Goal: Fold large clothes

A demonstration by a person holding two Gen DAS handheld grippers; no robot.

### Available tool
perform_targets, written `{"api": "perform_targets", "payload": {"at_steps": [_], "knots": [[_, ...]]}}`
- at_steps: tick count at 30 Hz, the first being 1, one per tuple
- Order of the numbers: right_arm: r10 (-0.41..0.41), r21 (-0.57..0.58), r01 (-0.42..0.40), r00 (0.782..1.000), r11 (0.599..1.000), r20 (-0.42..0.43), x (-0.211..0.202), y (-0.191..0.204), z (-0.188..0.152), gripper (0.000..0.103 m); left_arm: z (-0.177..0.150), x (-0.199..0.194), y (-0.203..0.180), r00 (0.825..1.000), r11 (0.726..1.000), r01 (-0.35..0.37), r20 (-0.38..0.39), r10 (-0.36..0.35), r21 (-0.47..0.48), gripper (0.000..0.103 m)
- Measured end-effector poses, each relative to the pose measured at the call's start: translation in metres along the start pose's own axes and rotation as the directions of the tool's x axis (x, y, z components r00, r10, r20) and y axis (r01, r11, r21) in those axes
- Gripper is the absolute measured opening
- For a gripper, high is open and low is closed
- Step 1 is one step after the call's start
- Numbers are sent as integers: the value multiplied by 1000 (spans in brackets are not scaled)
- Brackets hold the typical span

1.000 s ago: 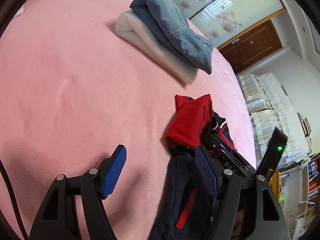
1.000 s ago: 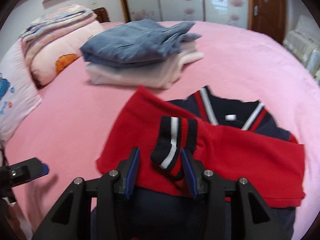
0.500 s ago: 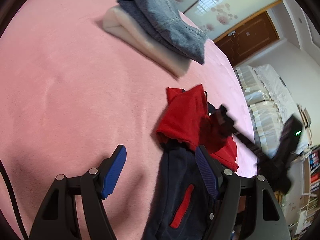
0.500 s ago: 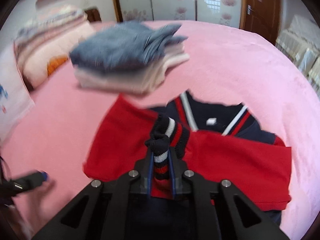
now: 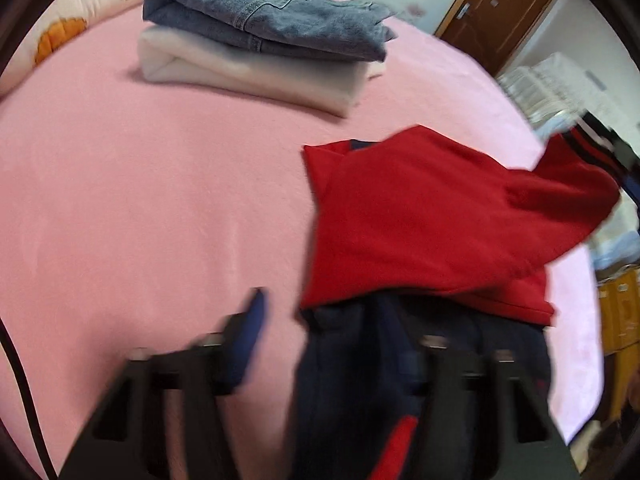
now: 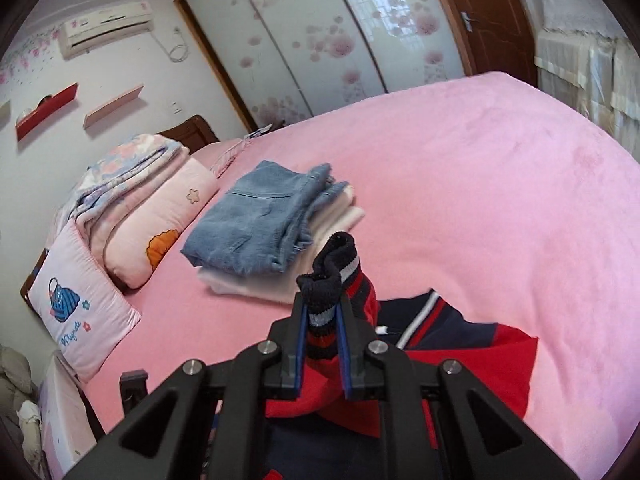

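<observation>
A navy jacket (image 5: 360,380) with red sleeves lies on the pink bed (image 5: 160,200). One red sleeve (image 5: 440,216) is lifted and stretched toward the right. My right gripper (image 6: 322,306) is shut on that sleeve's navy, white and red striped cuff (image 6: 332,264) and holds it above the jacket's collar (image 6: 424,316). My left gripper (image 5: 332,332) is blurred and low over the jacket's left edge. Its jaws are closing, the navy hem lies between them, and a wide gap still shows. Its left finger (image 5: 250,328) hovers over bare bedspread.
Folded blue jeans (image 6: 260,224) sit on a folded white garment (image 5: 248,68) farther up the bed. Pillows and a folded quilt (image 6: 132,208) are at the headboard. Sliding wardrobe doors (image 6: 320,40) and a brown door (image 6: 488,16) lie beyond.
My right gripper shut on the striped cuff and lifted it, pulling the red sleeve up. My left gripper swung toward the jacket's left edge and its jaws narrowed.
</observation>
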State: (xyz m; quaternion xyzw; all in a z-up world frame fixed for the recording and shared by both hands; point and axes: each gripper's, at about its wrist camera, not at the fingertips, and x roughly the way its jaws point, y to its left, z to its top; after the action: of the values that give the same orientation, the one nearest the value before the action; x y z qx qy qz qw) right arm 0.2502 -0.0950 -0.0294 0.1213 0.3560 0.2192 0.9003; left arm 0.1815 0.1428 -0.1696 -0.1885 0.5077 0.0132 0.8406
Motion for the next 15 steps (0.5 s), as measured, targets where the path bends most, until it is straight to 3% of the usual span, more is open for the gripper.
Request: {"api": "perform_targets", "payload": {"at_steps": [2, 7, 11, 13, 15], "knots": [[-23, 32, 23, 1000, 999, -17, 5, -16, -8, 13, 1, 7, 1, 1000, 1000, 8, -30, -9, -14, 21], [-126, 171, 147, 984, 974, -124, 23, -77, -50, 13, -6, 5, -4, 999, 999, 9, -47, -7, 36, 21], [-176, 217, 230, 954, 949, -242, 32, -113, -85, 22, -11, -4, -3, 990, 995, 80, -122, -72, 67, 33], [-149, 259, 217, 954, 941, -259, 24, -124, -90, 34, -11, -17, -1, 983, 987, 137, -131, -127, 78, 51], [-130, 282, 197, 962, 939, -239, 13, -127, -88, 37, -8, -33, -1, 978, 978, 189, -103, -180, 89, 59]]}}
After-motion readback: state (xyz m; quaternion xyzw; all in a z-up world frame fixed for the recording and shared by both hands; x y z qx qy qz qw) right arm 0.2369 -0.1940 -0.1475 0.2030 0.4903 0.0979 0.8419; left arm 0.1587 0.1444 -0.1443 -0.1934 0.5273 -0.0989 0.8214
